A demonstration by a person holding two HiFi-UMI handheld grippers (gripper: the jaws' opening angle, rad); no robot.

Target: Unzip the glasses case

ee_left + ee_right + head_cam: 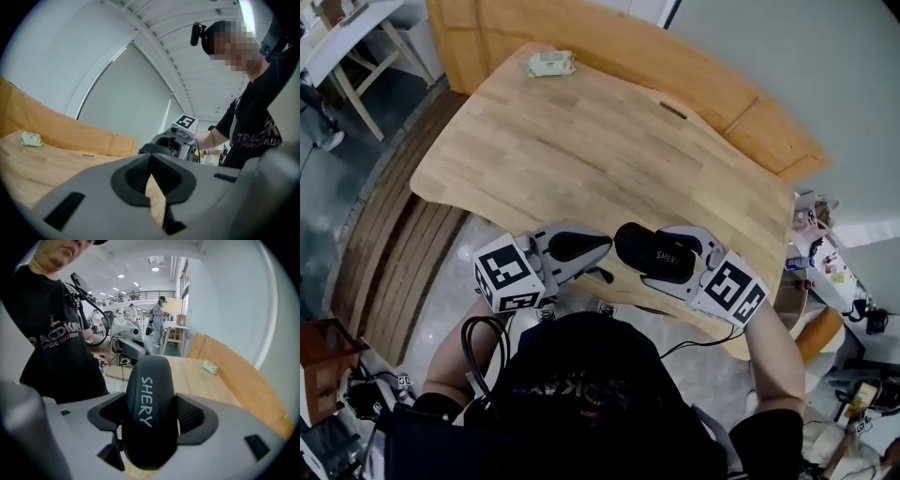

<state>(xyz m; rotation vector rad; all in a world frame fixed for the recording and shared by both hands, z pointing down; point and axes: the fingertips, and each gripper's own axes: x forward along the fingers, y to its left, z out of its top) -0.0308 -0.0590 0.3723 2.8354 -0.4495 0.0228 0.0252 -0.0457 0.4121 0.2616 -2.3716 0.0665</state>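
A black glasses case (649,249) printed "SHERY" hangs over the near edge of the wooden table (581,150). My right gripper (667,261) is shut on it, its pads pressing both long sides of the case (149,404). My left gripper (602,247) points level at the case's left end, jaws shut. In the left gripper view its fingers (140,180) meet with nothing visible between them, and the case's end (157,149) lies just beyond the tips. No zipper pull can be made out.
A small white and green packet (550,64) lies at the table's far edge. A wooden panel (712,84) runs behind the table. The person's body stands close against the near edge. Chairs and clutter stand on the floor to both sides.
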